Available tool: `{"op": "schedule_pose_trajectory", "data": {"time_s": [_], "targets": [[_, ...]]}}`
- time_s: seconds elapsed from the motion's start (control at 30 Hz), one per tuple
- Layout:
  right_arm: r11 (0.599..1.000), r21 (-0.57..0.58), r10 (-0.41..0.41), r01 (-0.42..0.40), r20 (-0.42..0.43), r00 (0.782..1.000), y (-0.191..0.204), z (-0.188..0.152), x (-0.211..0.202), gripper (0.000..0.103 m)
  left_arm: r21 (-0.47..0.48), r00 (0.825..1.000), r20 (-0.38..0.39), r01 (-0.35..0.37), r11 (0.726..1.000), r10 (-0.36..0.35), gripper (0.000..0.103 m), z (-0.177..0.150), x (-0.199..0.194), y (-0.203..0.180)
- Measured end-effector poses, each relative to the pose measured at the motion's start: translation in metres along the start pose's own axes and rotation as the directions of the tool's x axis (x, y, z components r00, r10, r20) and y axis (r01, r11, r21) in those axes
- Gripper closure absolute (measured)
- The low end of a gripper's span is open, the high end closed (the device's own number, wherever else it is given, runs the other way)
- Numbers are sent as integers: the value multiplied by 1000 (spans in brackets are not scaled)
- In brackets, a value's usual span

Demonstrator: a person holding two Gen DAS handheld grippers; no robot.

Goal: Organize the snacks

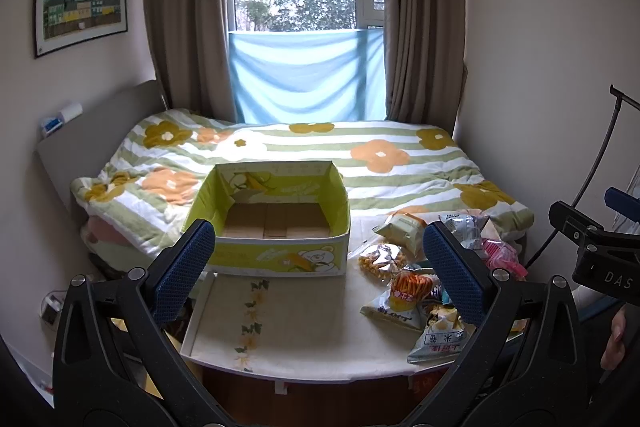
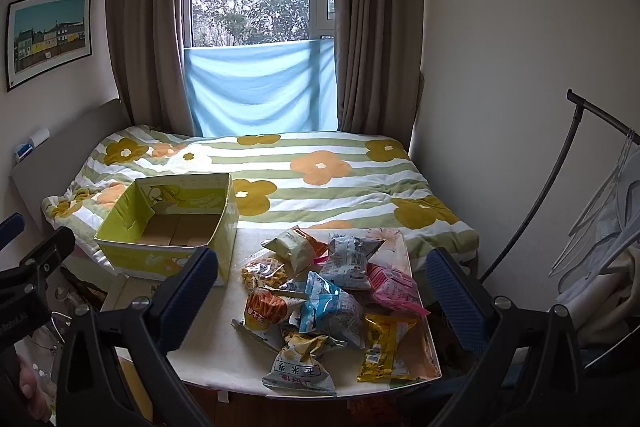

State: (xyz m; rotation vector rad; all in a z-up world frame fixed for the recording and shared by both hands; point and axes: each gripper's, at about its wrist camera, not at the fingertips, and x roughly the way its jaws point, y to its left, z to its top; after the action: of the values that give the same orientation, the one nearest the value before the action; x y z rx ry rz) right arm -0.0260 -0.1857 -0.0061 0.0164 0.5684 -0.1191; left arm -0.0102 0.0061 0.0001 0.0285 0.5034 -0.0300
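Nothing is held by either gripper: the left gripper [image 1: 318, 267] and the right gripper [image 2: 322, 297] are both seen wide open above the table [image 2: 224, 351], touching nothing. Snack bags [image 2: 332, 291] are piled on the right half of the table, pointing in mixed directions. The yellow box [image 1: 276, 211], open on top, is placed at the far left, its long side lying left to right.

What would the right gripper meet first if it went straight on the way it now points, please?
Most likely the heap of snack packets on the table: the open right gripper frames them between its fingers, probably the blue packet first, though depth is hard to judge.
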Motion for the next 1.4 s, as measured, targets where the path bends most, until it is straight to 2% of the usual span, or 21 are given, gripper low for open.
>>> {"op": "schedule_pose_trajectory", "data": {"time_s": [1.4], "targets": [[1000, 9, 3, -3, -5, 1000, 4, -4, 1, 0, 2, 1000, -13, 0, 1000, 0, 0, 0, 1, 3]]}}
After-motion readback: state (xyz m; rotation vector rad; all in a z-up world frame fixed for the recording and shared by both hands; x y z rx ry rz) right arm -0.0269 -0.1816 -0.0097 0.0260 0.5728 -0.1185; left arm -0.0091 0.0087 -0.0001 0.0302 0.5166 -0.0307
